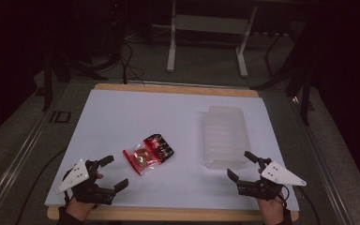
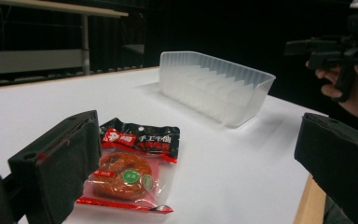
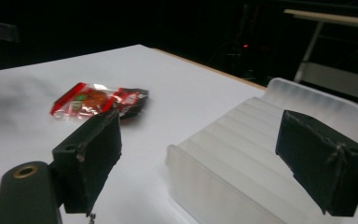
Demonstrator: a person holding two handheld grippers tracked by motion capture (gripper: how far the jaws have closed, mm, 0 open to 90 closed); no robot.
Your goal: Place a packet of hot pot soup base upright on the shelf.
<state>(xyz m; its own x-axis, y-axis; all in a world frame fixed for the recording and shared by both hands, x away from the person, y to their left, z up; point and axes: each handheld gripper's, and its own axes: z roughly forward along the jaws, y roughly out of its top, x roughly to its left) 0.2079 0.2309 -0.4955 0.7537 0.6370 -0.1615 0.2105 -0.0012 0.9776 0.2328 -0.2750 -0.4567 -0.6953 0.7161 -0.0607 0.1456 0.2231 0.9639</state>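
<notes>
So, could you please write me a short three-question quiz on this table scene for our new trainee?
1. True or false: the snack packets already lie inside the translucent tray.
2. Which gripper is nearer the tray: A) left gripper B) right gripper?
3. Fill in: both grippers' jaws stand ____, with nothing between them.

Key:
1. False; the packets lie on the white table, apart from the tray.
2. B; it hovers by the tray's near end.
3. Open.
</notes>
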